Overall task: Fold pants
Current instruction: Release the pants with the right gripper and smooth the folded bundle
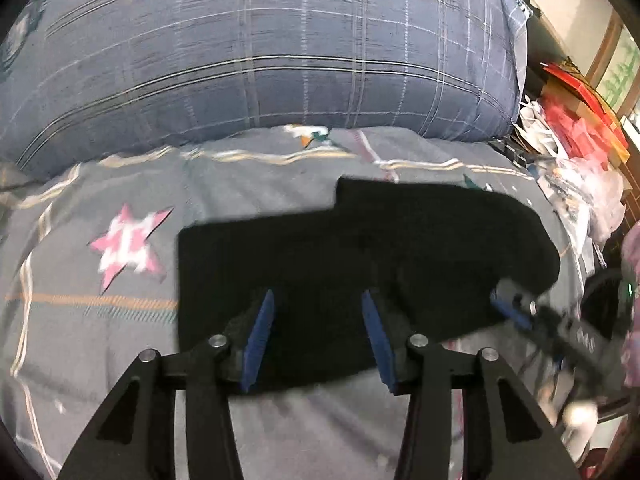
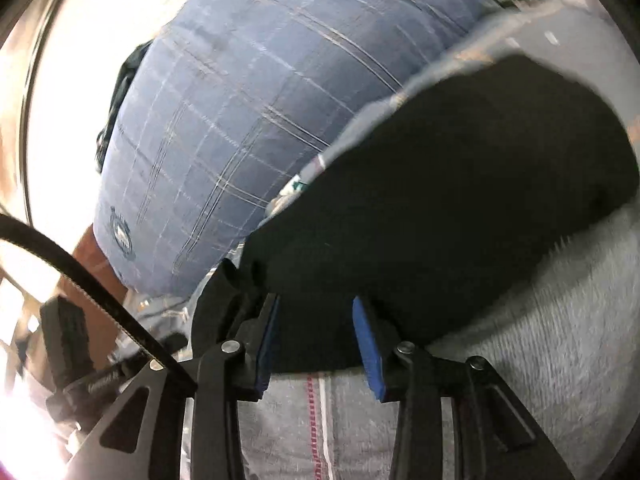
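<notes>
Black pants (image 1: 360, 248) lie folded in a flat, stepped block on the grey bedsheet (image 1: 100, 340). My left gripper (image 1: 318, 296) hovers over their near edge, blue pads (image 1: 260, 340) apart, with only the flat cloth showing in the gap. At the pants' right corner is my right gripper (image 1: 516, 312), blurred. In the right wrist view the pants (image 2: 460, 180) fill the middle. My right gripper (image 2: 316, 302) stands at their near edge, pads (image 2: 370, 352) apart and not pressing on cloth. A small black fold (image 2: 218, 284) stands up beside its left finger.
A big blue plaid cushion (image 1: 260, 60) lies right behind the pants. The sheet bears a pink star (image 1: 128, 248). Bags and red boxes (image 1: 580, 128) crowd the bed's right side. A patterned sleeve (image 1: 632, 280) shows at the right edge. A black cable (image 2: 80, 280) crosses the right wrist view's lower left.
</notes>
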`<state>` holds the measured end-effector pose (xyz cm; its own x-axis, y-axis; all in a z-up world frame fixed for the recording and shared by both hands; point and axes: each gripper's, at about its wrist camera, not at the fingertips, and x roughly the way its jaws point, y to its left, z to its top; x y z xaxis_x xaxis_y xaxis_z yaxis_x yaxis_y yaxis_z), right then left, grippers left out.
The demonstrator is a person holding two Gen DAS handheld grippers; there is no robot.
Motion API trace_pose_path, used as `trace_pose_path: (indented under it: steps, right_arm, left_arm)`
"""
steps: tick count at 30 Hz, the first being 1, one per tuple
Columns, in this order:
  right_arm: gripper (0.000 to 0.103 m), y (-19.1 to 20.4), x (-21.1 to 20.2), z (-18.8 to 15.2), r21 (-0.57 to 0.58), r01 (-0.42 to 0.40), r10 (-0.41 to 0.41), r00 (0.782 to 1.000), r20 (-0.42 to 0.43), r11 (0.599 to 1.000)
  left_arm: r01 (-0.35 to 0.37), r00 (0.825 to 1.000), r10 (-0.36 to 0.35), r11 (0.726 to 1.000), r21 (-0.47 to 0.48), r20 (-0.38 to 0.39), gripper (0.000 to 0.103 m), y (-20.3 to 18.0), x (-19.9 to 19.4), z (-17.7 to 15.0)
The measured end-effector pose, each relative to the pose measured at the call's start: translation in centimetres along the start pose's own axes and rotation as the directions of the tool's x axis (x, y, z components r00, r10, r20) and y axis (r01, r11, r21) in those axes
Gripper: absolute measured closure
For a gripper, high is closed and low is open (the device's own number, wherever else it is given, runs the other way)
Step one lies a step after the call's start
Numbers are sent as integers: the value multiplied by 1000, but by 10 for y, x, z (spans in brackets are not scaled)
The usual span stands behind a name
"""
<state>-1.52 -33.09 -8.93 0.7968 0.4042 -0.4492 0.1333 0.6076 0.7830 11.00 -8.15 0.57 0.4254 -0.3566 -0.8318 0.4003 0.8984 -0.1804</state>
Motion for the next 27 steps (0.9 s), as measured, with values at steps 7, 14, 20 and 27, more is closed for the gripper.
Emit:
trace_pose_path:
  steps: [7, 14, 20, 27]
  right_arm:
    - [63, -2, -5, 7, -7, -24, 24, 1000, 18, 1000]
    - [57, -3, -5, 12, 12, -64, 64, 998, 19, 998]
    - [52, 2, -9, 11, -9, -72, 72, 997, 25, 997]
    - [52, 13, -10, 7, -49, -23, 25, 999, 45, 999]
  left_arm:
    - [-68, 995, 69, 997, 21, -72, 54, -20, 61, 23]
    - [-87, 996, 84, 988, 130, 32, 51, -48, 15, 3]
    - [-175, 979, 140, 948, 265, 145, 42, -82, -38, -33]
    - [-244, 964, 186, 906, 345, 191, 42, -105, -62, -49]
